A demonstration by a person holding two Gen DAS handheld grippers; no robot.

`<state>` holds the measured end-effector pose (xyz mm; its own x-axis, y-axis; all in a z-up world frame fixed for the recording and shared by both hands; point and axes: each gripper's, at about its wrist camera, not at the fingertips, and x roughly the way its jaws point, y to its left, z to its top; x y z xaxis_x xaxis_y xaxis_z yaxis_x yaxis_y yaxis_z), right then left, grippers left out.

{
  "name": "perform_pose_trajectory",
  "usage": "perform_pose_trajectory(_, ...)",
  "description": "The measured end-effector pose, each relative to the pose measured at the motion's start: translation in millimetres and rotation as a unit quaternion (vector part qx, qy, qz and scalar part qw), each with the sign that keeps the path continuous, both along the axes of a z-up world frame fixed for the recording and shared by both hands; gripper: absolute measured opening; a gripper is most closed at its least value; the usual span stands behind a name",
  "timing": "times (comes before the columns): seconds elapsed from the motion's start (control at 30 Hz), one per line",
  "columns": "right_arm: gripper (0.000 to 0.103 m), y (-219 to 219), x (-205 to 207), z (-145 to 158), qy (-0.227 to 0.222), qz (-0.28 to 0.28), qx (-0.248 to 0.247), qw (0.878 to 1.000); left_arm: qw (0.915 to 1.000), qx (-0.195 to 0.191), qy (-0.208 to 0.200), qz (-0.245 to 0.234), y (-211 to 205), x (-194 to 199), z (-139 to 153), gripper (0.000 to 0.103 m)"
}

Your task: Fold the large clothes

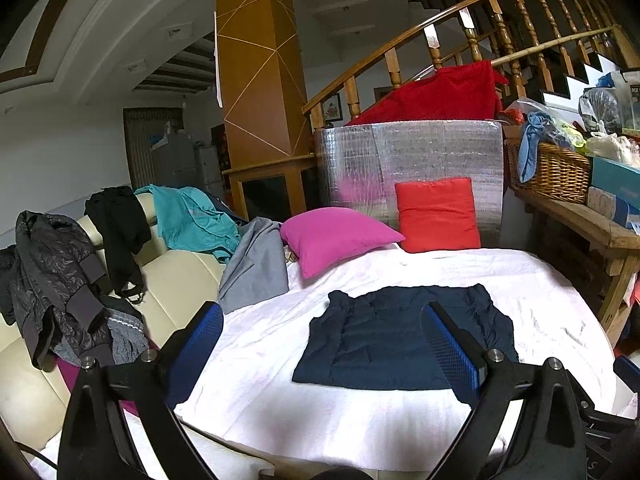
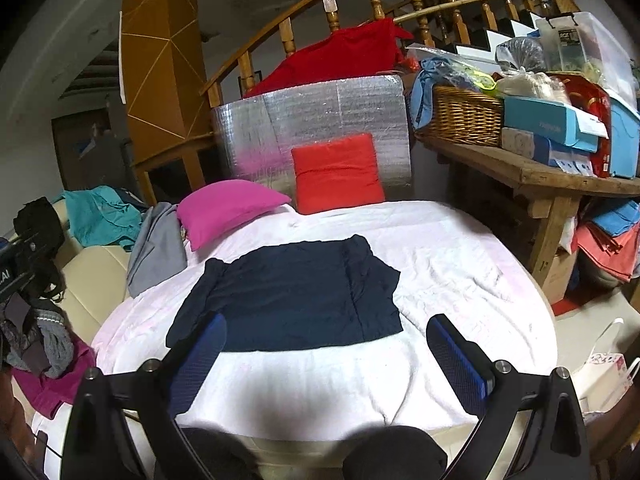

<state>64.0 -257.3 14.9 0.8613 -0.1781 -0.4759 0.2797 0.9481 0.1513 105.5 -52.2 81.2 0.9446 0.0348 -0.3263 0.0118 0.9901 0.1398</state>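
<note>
A: Tongs first. Left gripper [image 1: 324, 344] is spread wide w/ nothing between the blue pads, hanging above the white sheet [image 1: 400, 420]. Right gripper [image 2: 326, 354]: same, jaws wide apart, empty

B: And the garment?

A: Navy top [image 2: 288, 300] lies flat on the sheet, dead ahead of both grippers, sides already turned in so it reads as a rough rectangle. Looks partway folded to me

B: Which way does it run?

A: Its near hem runs left-right across both views; can't tell if that or the depth away from the grippers is longer. From the left wrist cam it sits ahead and a bit right [image 1: 404, 340]; from the right cam, ahead and a bit left. So it's between the two, neither clearly nearer

B: Next move?

A: My guess: each gripper takes a near corner, hem goes up toward the pink pillow [image 2: 228, 208] and red cushion [image 2: 338, 174]. Pile on the sofa [image 1: 72, 280] is well apart, not in the way
</note>
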Motion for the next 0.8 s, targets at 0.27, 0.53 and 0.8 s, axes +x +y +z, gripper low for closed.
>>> perform_pose_trajectory(0.27,0.102,-0.1,-0.6,0.2,-0.003,0.0,0.006,1.0,1.0,-0.003,0.003,0.002,3.8,2.3,-0.5,0.099)
perform_pose_trajectory(0.53,0.102,-0.6,1.1,0.7,-0.005,0.0,0.009,1.0,1.0,-0.005,0.005,0.002,6.8,3.8,0.3,0.099)
perform_pose_trajectory(0.8,0.102,-1.7,1.5,2.6,-0.007,0.0,0.011,1.0,1.0,-0.006,0.003,0.0,7.3,2.9,1.8,0.099)
